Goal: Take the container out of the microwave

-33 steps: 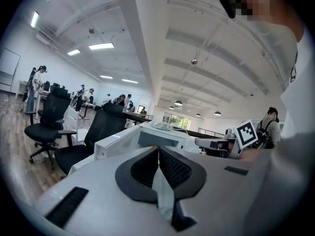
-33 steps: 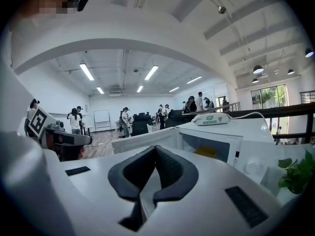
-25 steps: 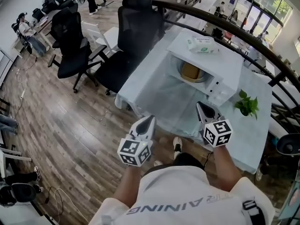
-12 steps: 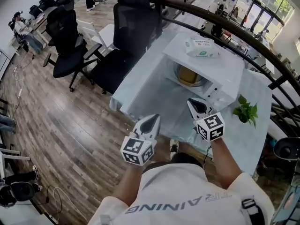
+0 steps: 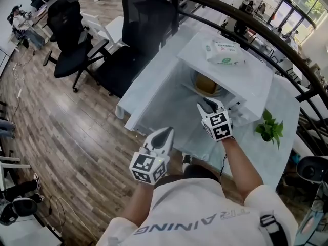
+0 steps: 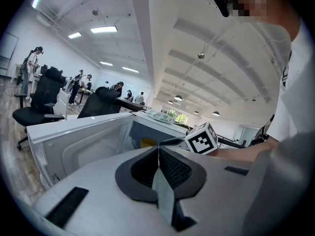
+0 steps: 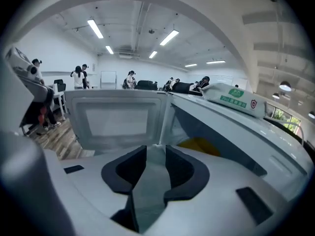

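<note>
Floor was brown wood planks (image 5: 66, 137), pretty worn-looking. Two black office chairs (image 5: 148, 24) sat right up against a table under a pale cloth (image 5: 154, 102), and a dark curved railing (image 5: 266, 36) ran behind it. Big windows (image 5: 288, 8) in the far corner showed green outside. White walls (image 7: 54, 53), long ceiling strip lights (image 7: 96, 28), plus people at desks (image 5: 18, 17) way back.

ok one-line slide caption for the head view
Empty right tongs opening before the open microwave, yellow container inside; left tongs shut, farther back.
</note>
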A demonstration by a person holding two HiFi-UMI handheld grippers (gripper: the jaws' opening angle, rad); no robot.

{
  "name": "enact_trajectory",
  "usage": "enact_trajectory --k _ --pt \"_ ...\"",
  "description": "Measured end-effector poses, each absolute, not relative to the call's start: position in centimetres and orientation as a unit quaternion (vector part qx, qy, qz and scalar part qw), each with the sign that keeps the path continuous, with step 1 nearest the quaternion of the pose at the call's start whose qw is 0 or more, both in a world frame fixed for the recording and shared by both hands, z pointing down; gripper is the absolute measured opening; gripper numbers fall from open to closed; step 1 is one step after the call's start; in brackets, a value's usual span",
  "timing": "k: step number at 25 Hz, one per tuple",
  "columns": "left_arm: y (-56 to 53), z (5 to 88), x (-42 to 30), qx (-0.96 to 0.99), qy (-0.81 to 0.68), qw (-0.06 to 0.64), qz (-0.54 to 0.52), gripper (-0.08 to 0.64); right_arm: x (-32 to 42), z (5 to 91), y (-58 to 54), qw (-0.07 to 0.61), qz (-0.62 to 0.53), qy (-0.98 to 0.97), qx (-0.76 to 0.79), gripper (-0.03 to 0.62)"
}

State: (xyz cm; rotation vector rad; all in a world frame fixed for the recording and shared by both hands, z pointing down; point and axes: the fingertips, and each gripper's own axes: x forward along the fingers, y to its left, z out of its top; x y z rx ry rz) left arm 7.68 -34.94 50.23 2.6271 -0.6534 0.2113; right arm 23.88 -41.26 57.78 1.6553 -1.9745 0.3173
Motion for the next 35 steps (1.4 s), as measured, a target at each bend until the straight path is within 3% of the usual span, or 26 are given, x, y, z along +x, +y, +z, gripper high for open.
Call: enact_trajectory --k 6,21,26,29,35 --pt "-35.8 51.7 8.1 0.938 -0.248 0.226 0.086 0.035 26.1 62.5 -44.6 0.380 0.093 -0.701 0.596 0.171" --pt "-36.2 53.7 7.7 0.925 -0.265 0.254 0.100 0.036 29.3 67.8 -48.9 0.468 0.070 -0.657 0.587 0.167" --pt "-35.9 54.0 7.7 0.925 -0.260 0.258 0.103 0.035 29.3 68.9 -49.1 0.504 0.060 -0.652 0.563 0.142" --pt "-36.1 53.8 7.5 0.924 -0.263 0.258 0.100 0.035 29.3 68.4 -49.2 0.501 0.058 -0.656 0.561 0.076" --pt "-36.4 53.5 7.3 0.923 -0.268 0.258 0.094 0.035 28.5 66.6 -48.3 0.486 0.055 -0.672 0.557 0.038"
